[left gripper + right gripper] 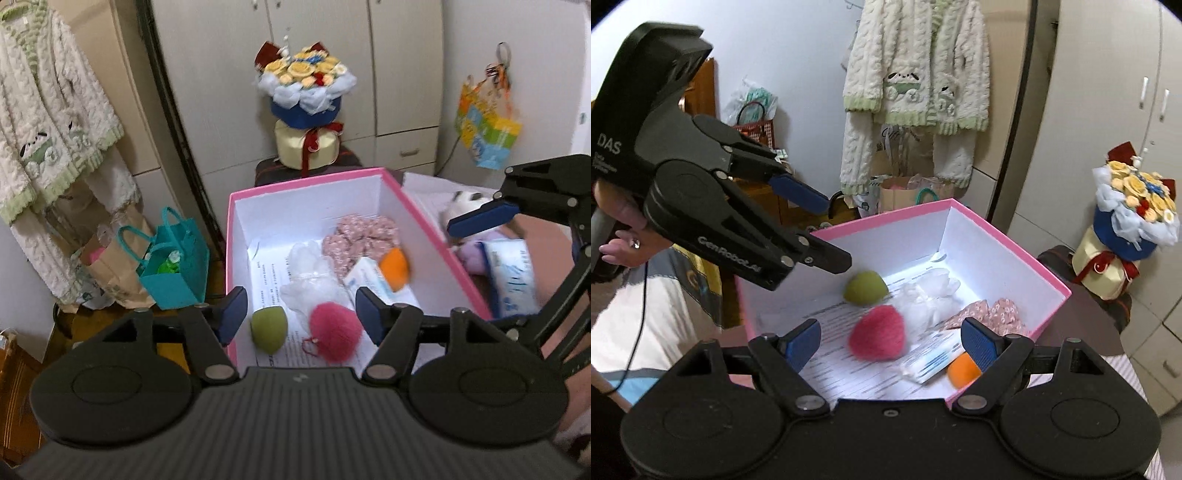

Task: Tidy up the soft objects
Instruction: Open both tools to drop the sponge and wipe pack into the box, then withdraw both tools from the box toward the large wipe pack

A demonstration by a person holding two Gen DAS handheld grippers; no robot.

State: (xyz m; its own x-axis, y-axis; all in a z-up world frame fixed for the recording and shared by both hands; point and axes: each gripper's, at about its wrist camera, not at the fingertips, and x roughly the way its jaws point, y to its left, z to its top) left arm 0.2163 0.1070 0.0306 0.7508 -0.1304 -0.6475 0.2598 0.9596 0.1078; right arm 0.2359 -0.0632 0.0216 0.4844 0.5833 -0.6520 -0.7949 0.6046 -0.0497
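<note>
A pink box [421,212] with white inside holds a green sponge [268,329], a pink fuzzy pompom [335,333], a white mesh puff [312,275], a floral scrunchie [360,236], an orange sponge [395,268] and a tissue packet [371,278]. The box [1015,240], green sponge [866,288], pompom [877,334], puff [929,295] and orange sponge [962,369] also show in the right wrist view. My left gripper [301,314] is open and empty above the box's near edge; it also shows in the right wrist view [823,229]. My right gripper [892,341] is open and empty over the box.
Right of the box lie a plush toy [467,206] and a wipes pack [513,275]. A flower bouquet box [306,110] stands behind on a dark stool. Teal bag [177,266] and paper bags sit on the floor at left. A knitted cardigan [48,122] hangs on the wall.
</note>
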